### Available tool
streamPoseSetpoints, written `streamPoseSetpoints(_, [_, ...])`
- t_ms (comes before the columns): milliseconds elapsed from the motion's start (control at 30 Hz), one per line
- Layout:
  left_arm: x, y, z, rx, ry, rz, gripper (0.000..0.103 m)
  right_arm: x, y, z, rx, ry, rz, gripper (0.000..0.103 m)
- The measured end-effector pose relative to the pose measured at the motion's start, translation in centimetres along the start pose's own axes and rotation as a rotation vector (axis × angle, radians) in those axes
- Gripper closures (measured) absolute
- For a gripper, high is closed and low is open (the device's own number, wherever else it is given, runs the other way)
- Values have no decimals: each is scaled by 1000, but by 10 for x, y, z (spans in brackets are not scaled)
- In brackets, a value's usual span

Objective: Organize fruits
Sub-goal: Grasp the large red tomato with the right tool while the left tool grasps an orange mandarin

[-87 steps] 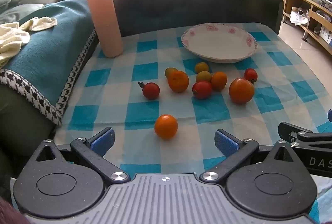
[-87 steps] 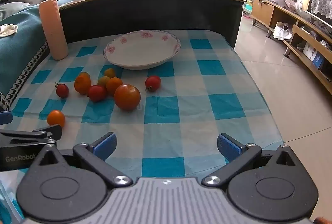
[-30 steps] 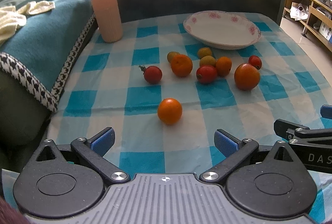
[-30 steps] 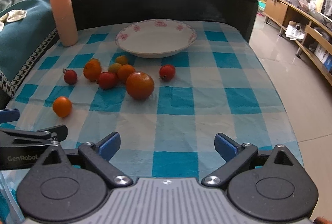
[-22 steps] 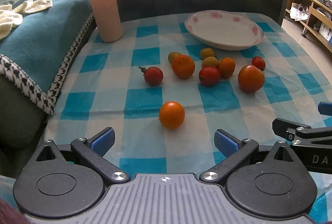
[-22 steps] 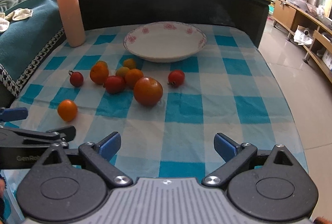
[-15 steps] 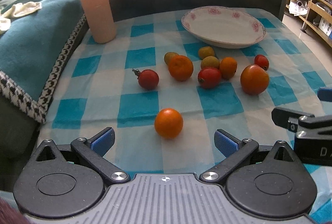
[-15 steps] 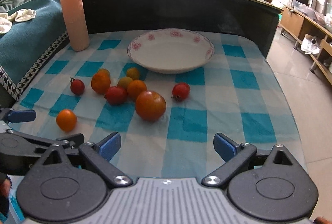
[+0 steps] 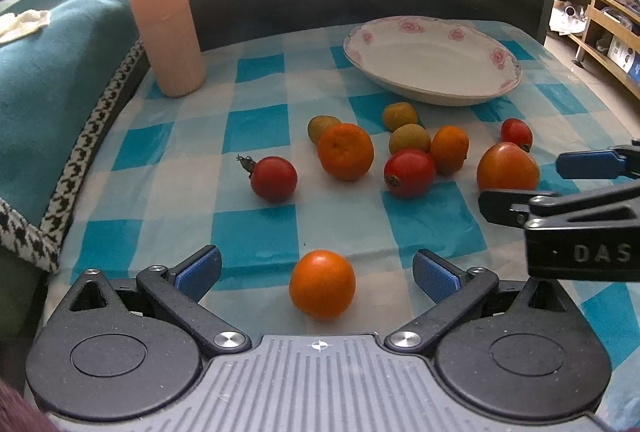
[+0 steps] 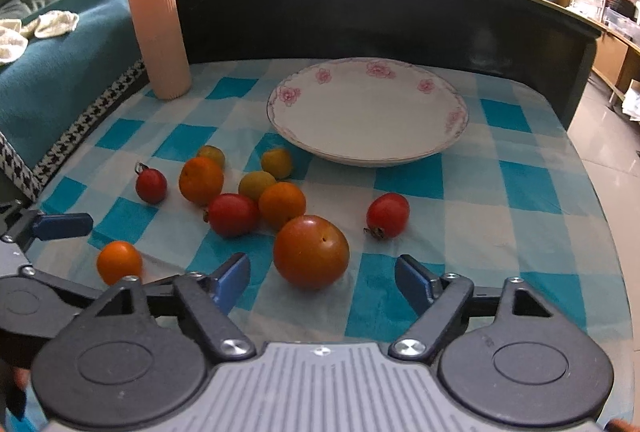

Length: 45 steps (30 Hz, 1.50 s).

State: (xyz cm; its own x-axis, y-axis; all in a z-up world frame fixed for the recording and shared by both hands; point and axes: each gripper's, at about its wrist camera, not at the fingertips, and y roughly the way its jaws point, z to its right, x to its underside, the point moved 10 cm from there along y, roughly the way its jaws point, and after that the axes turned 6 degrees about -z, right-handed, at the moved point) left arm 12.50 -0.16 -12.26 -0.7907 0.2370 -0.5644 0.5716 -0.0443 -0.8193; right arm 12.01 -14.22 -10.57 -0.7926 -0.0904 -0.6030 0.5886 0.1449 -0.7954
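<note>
Several fruits lie loose on a blue checked cloth. A small orange fruit (image 9: 322,284) sits between the fingers of my open left gripper (image 9: 317,270), untouched. A big orange-red tomato (image 10: 311,251) lies just ahead of my open right gripper (image 10: 322,280), between its blue pads. Behind them sit a red tomato with a stem (image 9: 273,179), an orange (image 9: 345,151), a second red tomato (image 9: 409,172) and several small yellow-green fruits. Further back stands an empty white plate with pink flowers (image 9: 432,61) (image 10: 367,112). The small orange fruit (image 10: 119,262) also shows in the right wrist view.
A tall pink ribbed cylinder (image 9: 163,12) stands at the back left. A dark curved board (image 10: 380,12) walls the far side of the table. A teal blanket (image 9: 44,80) lies over the left. The floor drops off at the right edge (image 10: 600,160).
Both grippers have moved forward and lower over the cloth. The small orange fruit now lies between the left fingers, and the big tomato is close ahead of the right fingers. Both stay open.
</note>
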Motion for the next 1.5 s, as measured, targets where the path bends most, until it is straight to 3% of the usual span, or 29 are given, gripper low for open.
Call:
streamPoseSetpoints(133, [2,5,-2,30,-20,1,0,1,10,-1,-22,3,-23,24])
streamPoseSetpoints(233, [2,8,-4,55,-54,7,1,-1,13,-2,-22,-14,-20,29])
streamPoseSetpoints(367, [3,8,-3,47,-54,24,0,-1,14,-4,-36,-17,-15,40])
streamPoseSetpoints(500, [5,7,-3,48,-54,52,0,-1,13,-5,-35,-28,-2,45])
streamPoseSetpoints(833, [7,4,-2,42,-64,99,1,-1,12,-5,-52,-39,18,45])
streamPoseSetpoints(1500, [10,-8,15,120,8,93,41,2,7,-5,-48,-38,13,46])
